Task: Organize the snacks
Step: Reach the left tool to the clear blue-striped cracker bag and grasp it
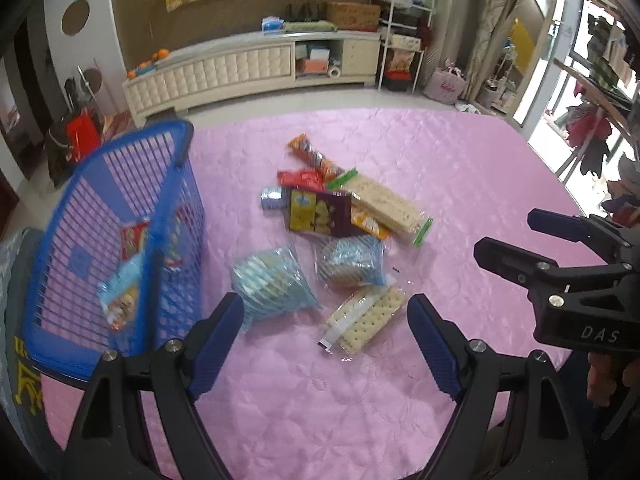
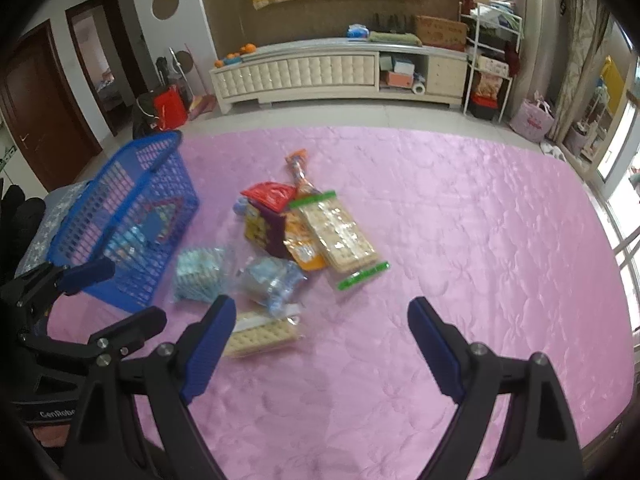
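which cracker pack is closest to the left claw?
The clear-wrapped cracker pack with the white end label, lying between the open left claw fingers. The other cracker pack, with green sealed ends, sits farther back in the pile.

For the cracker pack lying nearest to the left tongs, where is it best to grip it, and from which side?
Probably across the narrow width of the cracker pack, near its middle, coming from above. It lies flat on the pink cloth, long and thin, apart from the blue-wrapped packs, and the open left tongs look wide enough to span it.
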`<state>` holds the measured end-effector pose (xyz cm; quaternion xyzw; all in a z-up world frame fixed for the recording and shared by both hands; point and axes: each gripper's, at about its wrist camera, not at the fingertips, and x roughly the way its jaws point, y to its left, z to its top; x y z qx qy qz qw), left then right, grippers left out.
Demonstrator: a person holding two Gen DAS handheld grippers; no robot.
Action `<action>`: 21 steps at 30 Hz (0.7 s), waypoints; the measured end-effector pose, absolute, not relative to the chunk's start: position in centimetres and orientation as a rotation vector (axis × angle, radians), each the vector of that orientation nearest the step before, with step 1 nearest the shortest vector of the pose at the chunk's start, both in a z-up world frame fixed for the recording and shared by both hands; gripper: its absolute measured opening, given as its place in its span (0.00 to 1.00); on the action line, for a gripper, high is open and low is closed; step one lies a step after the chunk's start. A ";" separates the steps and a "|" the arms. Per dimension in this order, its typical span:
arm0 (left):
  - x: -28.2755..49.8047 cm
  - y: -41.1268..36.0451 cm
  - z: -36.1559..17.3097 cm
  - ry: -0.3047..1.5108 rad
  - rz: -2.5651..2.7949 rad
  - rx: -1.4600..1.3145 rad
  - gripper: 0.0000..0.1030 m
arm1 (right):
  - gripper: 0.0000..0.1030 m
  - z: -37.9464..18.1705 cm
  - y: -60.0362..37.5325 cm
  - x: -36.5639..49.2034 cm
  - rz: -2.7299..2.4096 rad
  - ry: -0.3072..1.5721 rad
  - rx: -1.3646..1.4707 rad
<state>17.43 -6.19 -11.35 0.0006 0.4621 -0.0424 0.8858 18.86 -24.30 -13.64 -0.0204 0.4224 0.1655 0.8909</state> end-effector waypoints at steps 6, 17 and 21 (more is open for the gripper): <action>19.1 -6.8 -13.7 0.995 -0.038 0.002 0.78 | 0.88 -16.3 -24.3 20.3 0.337 0.911 -0.063; 22.7 -4.5 -17.4 1.080 0.058 -0.005 0.66 | 0.84 -19.3 -22.4 23.2 0.383 0.964 -0.069; 23.7 -3.8 -18.4 1.095 0.061 -0.002 0.65 | 0.84 -20.2 -21.9 23.8 0.397 0.978 -0.068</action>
